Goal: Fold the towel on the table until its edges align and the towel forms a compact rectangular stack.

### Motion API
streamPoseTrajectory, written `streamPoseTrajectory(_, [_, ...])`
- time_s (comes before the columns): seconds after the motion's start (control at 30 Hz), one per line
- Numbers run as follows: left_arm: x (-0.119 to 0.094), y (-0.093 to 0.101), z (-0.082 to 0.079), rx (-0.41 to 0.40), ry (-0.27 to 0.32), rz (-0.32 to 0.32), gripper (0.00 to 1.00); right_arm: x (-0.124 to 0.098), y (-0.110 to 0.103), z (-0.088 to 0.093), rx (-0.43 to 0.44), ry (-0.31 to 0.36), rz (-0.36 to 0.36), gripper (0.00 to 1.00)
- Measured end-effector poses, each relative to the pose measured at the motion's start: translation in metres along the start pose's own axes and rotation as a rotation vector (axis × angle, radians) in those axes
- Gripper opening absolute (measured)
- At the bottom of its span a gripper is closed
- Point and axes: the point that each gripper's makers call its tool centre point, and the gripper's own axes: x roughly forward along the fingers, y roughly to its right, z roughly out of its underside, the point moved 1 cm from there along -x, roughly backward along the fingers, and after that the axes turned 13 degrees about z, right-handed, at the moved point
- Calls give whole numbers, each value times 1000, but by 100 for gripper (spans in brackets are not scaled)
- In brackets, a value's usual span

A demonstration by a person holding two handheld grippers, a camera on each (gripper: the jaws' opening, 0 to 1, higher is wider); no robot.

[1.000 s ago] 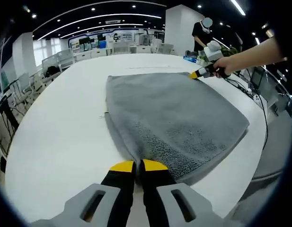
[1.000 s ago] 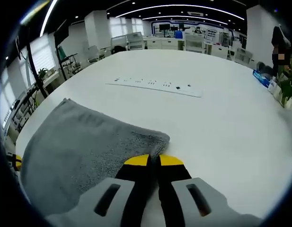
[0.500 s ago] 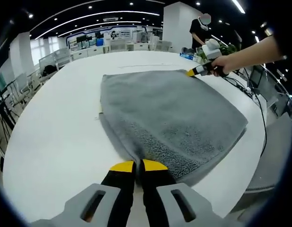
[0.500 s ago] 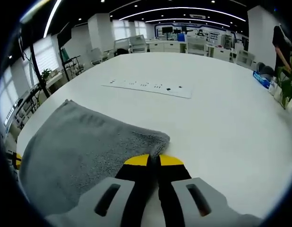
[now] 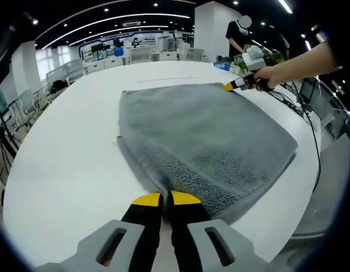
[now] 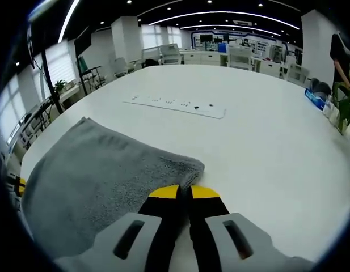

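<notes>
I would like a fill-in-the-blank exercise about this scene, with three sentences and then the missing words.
1. The towel lying on the white table has the colour ____.
2. The left gripper and the right gripper each pinch one ____ of the towel.
3. In the right gripper view, a long white ____ strip lies on the table beyond the towel.

Missing words: grey; corner; power

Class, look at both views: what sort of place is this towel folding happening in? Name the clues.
Probably an open-plan office or lab: a big white table carrying the grey towel and a power strip, desks with monitors behind, and long ceiling light strips.
</notes>
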Motion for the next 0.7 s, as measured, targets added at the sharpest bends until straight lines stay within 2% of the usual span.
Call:
streamPoseTrajectory(0.37, [16,23,-10,28,-6,36,5,5,30,5,12,1,19,3])
streamPoseTrajectory(0.7, [30,40,-19,52,-8,67,5,0,52,6,19,9,29,4])
